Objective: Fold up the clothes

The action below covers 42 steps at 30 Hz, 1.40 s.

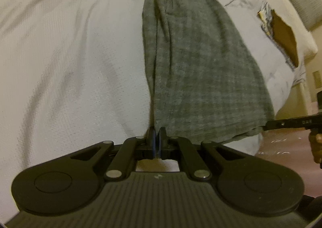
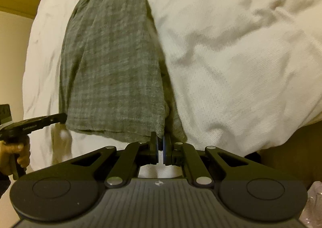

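I see the grey checked garment (image 1: 201,62) lying lengthwise on the white bedding (image 1: 60,56), stretching toward twelve o'clock. My left gripper (image 1: 158,137) clamps its near hem corner; my right gripper (image 2: 160,143) pinches the other corner.
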{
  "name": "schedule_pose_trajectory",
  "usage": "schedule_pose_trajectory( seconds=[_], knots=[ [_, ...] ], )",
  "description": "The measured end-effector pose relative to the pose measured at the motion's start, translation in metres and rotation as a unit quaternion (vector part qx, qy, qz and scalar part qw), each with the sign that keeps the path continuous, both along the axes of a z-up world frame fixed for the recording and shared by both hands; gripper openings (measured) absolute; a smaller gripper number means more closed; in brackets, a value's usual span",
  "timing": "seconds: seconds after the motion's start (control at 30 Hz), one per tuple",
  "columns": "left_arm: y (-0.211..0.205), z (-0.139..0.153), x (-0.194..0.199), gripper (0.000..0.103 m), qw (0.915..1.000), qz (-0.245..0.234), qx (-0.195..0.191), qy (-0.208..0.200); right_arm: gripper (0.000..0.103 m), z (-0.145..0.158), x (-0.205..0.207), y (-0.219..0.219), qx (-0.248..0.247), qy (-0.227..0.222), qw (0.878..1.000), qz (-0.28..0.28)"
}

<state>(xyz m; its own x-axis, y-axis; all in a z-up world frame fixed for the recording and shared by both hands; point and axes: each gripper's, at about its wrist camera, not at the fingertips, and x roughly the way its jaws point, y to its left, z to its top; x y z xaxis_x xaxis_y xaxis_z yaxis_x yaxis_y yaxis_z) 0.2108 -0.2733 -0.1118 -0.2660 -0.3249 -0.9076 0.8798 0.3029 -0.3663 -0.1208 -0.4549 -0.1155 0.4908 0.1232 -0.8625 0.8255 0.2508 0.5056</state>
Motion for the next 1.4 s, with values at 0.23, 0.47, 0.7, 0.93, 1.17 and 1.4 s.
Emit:
schedule_pose_trajectory(
  seconds=[0.23,0.47,0.7,0.93,1.17,1.4],
  knots=[
    [0.0,0.042,-0.032,0.017,0.9898,-0.043,0.003,-0.136,0.024,0.025,-0.018,-0.001,-0.025,-0.026,0.999,-0.029],
    [-0.041,0.067,-0.155,0.033,0.9758,-0.158,-0.077,-0.13,0.032,0.032,-0.064,-0.015,-0.052,-0.012,0.994,-0.094],
    [-0.087,0.047,-0.265,0.033,0.9613,-0.234,-0.101,-0.104,0.036,0.039,-0.081,-0.019,-0.084,0.001,0.995,-0.053],
    [-0.091,0.036,-0.26,0.002,0.967,-0.208,-0.076,-0.125,0.047,0.036,-0.075,-0.026,-0.115,-0.018,0.993,-0.002],
    [-0.08,0.07,-0.207,0.002,0.9879,-0.104,-0.1,-0.058,0.048,0.019,-0.025,-0.022,-0.15,-0.052,0.983,0.091],
    [-0.074,0.072,-0.188,0.002,0.9917,-0.075,-0.1,-0.03,0.056,0.006,0.025,-0.006,-0.224,-0.037,0.958,0.174]
  ],
)
